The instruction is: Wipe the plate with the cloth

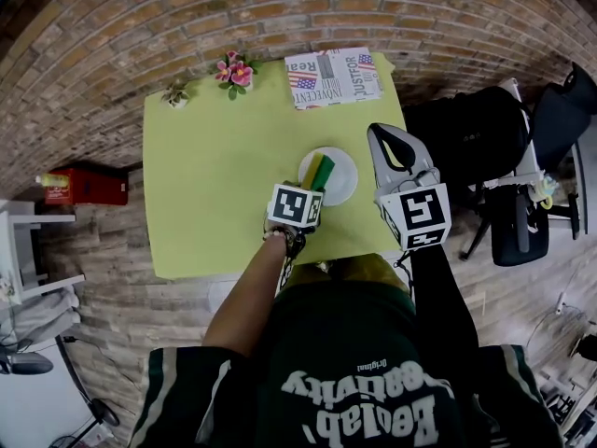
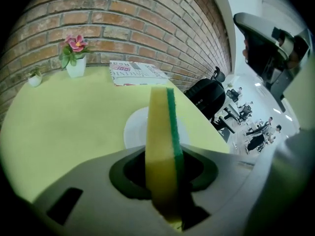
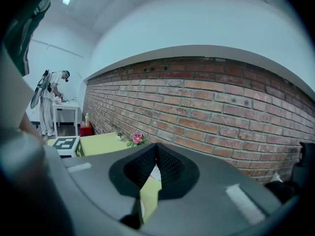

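A white plate (image 1: 340, 183) lies on the green table (image 1: 215, 175), right of its middle. My left gripper (image 1: 315, 177) is shut on a yellow sponge with a green scouring side (image 1: 318, 169), which stands on edge above the plate's near left part. In the left gripper view the sponge (image 2: 160, 132) rises between the jaws, with the plate (image 2: 134, 130) behind it. My right gripper (image 1: 382, 134) hovers at the table's right edge, beside the plate. Its jaws meet at the tips with nothing between them (image 3: 156, 146).
A folded newspaper (image 1: 333, 77) lies at the table's far right. A pink flower pot (image 1: 233, 73) and a small plant pot (image 1: 174, 94) stand at the far edge by the brick wall. A black chair with a bag (image 1: 476, 138) is to the right and a red box (image 1: 84, 185) on the floor to the left.
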The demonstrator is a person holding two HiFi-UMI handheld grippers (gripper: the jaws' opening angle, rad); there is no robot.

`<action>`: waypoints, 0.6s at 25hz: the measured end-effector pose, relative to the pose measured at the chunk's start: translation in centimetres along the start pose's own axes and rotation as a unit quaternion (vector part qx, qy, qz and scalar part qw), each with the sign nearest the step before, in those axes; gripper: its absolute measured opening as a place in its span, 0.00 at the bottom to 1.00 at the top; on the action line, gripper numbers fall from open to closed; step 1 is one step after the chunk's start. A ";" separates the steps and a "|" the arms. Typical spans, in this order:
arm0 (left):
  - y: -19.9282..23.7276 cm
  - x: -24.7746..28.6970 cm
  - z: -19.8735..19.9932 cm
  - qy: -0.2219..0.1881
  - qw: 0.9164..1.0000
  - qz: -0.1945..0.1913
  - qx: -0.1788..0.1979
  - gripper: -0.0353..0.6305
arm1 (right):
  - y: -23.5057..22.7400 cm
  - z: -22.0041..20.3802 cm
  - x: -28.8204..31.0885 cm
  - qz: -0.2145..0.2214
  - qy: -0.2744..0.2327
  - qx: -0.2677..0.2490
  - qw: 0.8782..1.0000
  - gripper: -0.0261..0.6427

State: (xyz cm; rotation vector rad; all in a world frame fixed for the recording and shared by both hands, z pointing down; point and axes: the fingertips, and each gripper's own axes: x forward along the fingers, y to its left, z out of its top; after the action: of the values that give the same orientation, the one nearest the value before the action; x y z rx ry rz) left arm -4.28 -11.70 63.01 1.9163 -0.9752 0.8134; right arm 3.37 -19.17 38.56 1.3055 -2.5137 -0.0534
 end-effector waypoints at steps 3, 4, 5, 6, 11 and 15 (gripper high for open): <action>-2.1 0.7 -0.2 0.008 1.000 -0.020 0.016 0.26 | -0.1 -0.2 -0.5 -0.006 0.003 0.001 1.000 0.06; -2.8 0.9 -0.3 0.012 0.999 -0.026 0.023 0.26 | -0.1 -0.4 -0.7 -0.008 0.005 0.002 1.000 0.06; -3.4 1.3 -0.5 0.016 0.999 -0.032 0.030 0.26 | -0.1 -0.5 -0.9 -0.011 0.006 0.002 1.000 0.06; -3.9 1.6 -0.7 0.019 0.998 -0.037 0.036 0.26 | -0.2 -0.7 -1.1 -0.013 0.007 0.003 1.000 0.06; -5.7 2.3 -1.5 0.032 0.997 -0.053 0.050 0.26 | -0.9 -1.1 -2.4 -0.026 0.011 0.006 1.000 0.06; -6.2 3.2 -2.6 0.056 0.995 -0.055 0.053 0.26 | -1.4 -1.4 -3.1 -0.036 0.011 0.008 0.999 0.06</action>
State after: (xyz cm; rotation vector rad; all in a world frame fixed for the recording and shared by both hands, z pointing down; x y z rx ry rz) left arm 2.14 -8.17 64.43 1.9736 -0.7645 0.9139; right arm 6.60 -17.33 38.85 1.3942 -2.4535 -0.0339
